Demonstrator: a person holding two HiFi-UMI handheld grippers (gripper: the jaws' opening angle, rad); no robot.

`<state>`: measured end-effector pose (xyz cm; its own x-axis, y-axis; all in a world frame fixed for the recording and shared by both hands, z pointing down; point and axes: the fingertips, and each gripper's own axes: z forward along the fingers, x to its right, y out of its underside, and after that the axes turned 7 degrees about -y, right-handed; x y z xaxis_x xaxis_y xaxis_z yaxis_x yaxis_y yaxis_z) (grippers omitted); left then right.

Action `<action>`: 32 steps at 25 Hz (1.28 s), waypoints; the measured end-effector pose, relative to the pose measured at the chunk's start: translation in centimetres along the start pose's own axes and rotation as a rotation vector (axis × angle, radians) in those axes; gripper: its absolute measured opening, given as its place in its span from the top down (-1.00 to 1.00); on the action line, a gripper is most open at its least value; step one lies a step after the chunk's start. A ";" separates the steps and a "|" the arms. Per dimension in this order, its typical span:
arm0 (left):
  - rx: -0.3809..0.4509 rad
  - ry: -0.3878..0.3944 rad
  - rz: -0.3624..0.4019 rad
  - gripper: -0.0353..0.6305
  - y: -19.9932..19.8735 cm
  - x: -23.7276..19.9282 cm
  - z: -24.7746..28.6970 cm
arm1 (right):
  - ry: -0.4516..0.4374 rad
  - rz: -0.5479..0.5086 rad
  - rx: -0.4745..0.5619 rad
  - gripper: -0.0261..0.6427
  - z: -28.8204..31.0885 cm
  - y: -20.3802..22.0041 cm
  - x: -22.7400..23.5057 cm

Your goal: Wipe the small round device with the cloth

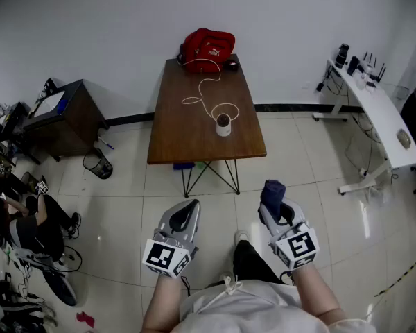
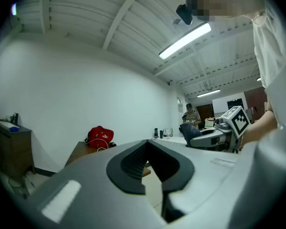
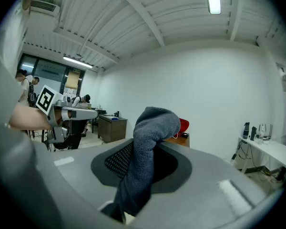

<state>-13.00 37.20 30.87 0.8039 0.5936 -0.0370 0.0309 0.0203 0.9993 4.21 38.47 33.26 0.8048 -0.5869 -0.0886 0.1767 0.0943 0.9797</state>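
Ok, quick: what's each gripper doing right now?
Left gripper: closed, nothing in it.
Right gripper: closed on the cloth.

A: Right tongs (image 3: 144,171), jaw state?
B: Closed on the cloth (image 3: 151,137). It is dark grey, stands up between the jaws, top folded over.
A: Behind it?
B: Red bag (image 3: 183,126) on a brown table (image 3: 180,139), both mostly hidden by the cloth. Left tongs (image 3: 88,113) at far left, marker cube (image 3: 46,99) facing the camera. White table (image 3: 271,151) at right.
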 end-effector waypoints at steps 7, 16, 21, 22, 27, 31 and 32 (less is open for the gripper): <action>-0.038 -0.016 0.008 0.88 1.9 -2.3 4.3 | -0.033 0.025 -0.029 0.62 4.4 1.3 3.5; -0.104 -0.042 0.013 0.88 4.5 -8.0 17.3 | -0.070 0.067 -0.101 0.62 14.2 3.2 14.6; -0.142 -0.052 0.012 0.88 5.0 -11.4 25.4 | -0.137 0.053 -0.140 0.61 20.8 3.6 20.7; -0.152 -0.058 0.007 0.88 5.2 -12.1 26.7 | -0.153 0.058 -0.149 0.61 22.1 3.7 21.6; -0.193 -0.083 -0.030 0.88 6.7 -14.3 32.0 | -0.215 0.056 -0.194 0.61 26.9 4.9 25.5; -0.224 -0.084 -0.036 0.88 7.8 -16.0 34.4 | -0.246 0.076 -0.218 0.61 30.1 5.6 26.3; -0.232 -0.080 -0.034 0.88 8.1 -16.3 35.0 | -0.255 0.081 -0.230 0.61 30.8 5.8 26.4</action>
<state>-5.07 -0.54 39.48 0.8498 0.5235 -0.0618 -0.0708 0.2295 0.9707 9.06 -1.24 42.08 0.6589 -0.7496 0.0636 0.2644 0.3099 0.9133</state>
